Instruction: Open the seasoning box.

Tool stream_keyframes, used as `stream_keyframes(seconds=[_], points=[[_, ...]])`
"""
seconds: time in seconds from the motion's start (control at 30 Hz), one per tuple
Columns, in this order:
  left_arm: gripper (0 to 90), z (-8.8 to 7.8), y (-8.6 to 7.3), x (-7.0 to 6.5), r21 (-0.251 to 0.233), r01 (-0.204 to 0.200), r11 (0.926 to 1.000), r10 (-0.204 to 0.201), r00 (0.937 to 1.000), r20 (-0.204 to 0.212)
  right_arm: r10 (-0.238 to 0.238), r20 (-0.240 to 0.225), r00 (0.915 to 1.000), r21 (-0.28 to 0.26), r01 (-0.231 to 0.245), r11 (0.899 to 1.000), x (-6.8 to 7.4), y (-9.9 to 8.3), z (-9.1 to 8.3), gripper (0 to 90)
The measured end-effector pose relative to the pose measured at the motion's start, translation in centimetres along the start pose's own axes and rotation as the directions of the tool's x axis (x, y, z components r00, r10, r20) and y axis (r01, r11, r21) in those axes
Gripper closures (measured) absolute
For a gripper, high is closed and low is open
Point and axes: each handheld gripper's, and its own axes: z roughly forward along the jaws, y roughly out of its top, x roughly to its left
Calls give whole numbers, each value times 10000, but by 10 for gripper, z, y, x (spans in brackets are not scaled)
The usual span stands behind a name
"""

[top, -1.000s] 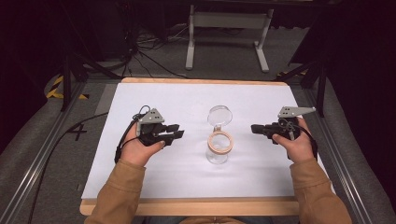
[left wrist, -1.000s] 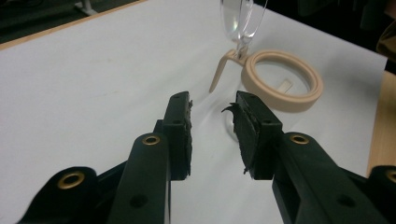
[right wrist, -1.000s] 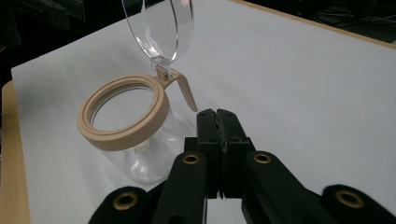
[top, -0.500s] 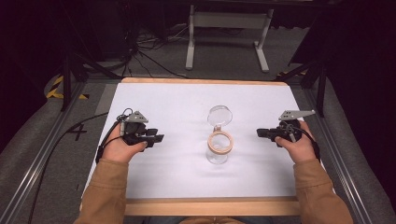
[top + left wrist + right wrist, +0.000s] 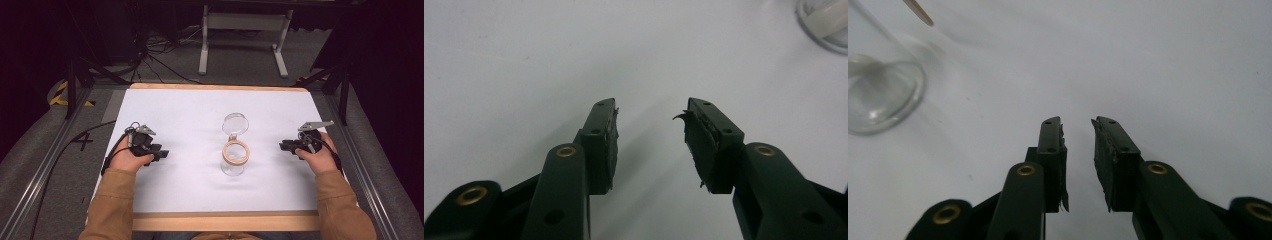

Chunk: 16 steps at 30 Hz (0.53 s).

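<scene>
- The left gripper (image 5: 161,154) rests low over the white table sheet (image 5: 175,110), well to the left of the glass jar (image 5: 235,159), its black jaws pointing toward the jar.
- In the left gripper view, the left gripper's (image 5: 650,131) jaws stand wide apart with only bare white sheet between them; they have just been opening, and they hold nothing.
- Its pads (image 5: 610,145) look rough and frayed at the edges.
- The rim of the jar (image 5: 824,22) sits at the top right corner of that view, well clear of the jaws.
- The right gripper (image 5: 286,146) lies well to the right of the jar, its jaws pointing back toward the jar, with a grey three-cornered plate (image 5: 315,124) on top.
- In the right gripper view, the right gripper's (image 5: 1078,131) jaws are partly open, with a narrower gap than the left pair; they have just been opening, and nothing is between them.
- The clear base of the jar (image 5: 880,97) shows at the left of that view, apart from the jaws.
- The jar stands upright near the middle of the sheet, between the two grippers and touched by neither.
- Its mouth is ringed by a pale tan band.
- A round clear lid (image 5: 235,124) rises just behind the jar's mouth, tilted; whether it is joined to the jar cannot be told.
- Each gripper is held by a hand in a tan sleeve (image 5: 112,210), and a black cable (image 5: 60,160) trails off past the sheet's left edge, on the far side of the left gripper from the jar.
</scene>
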Motion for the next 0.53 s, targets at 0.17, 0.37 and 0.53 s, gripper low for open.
stream_keyframes(seconds=[0.17, 0.37, 0.53], points=[[554, 6, -5, 6, -55, -82, 10000, 82, 9999, -102, -13, 429, 9991, 204, 5, 9998, -6, -9, 7, 637], [525, 9, -2, 2, -194, -330, 9993, 330, 9995, 10, -41, 417, 9991, 119, 36, 9999, -4, -15, 15, 581], [452, 6, 1, 3, -620, -381, 9974, 366, 9990, -243, 120, 472, 9988, -524, -95, 9986, -2, -13, 12, 519]])
